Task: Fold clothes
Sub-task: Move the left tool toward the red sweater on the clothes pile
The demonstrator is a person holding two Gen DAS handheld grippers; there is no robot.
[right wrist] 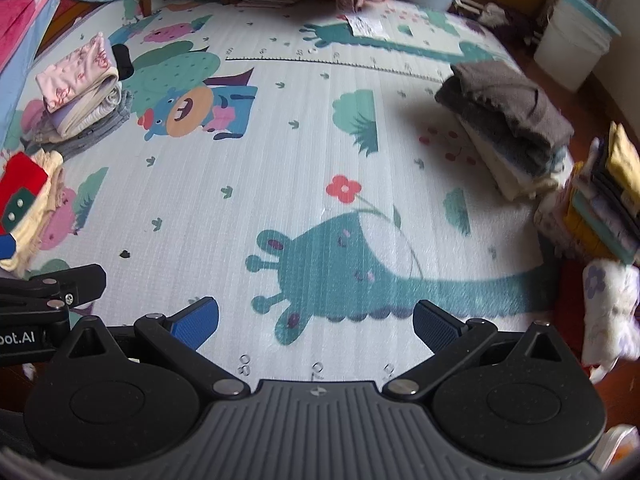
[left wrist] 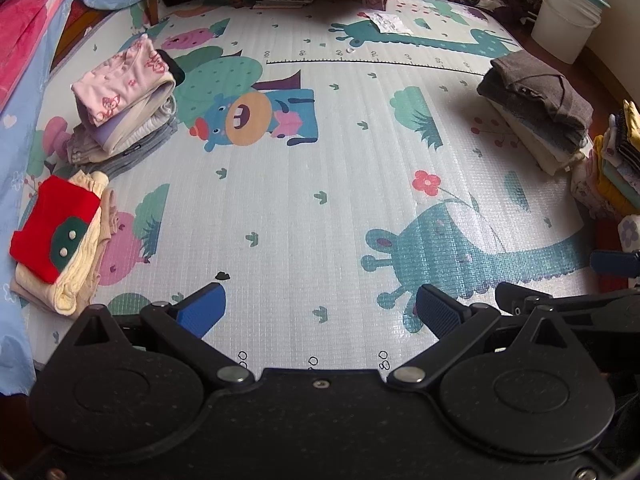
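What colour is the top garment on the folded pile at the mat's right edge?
The top garment is dark grey-brown, plain with no print. It shows best in the left wrist view.

Pale mat (left wrist: 320, 208) printed with teal dinosaurs and a red flower, pink floral folded stack (left wrist: 124, 92), red garment (left wrist: 52, 224) on cream, grey-brown pile (left wrist: 540, 96), white bucket (left wrist: 568, 24) with teal rim

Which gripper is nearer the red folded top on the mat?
Left. The left gripper sits just right of the red folded top, which lies at the mat's left edge. The right gripper is farther right, beyond the left one. Both are open, holding nothing.
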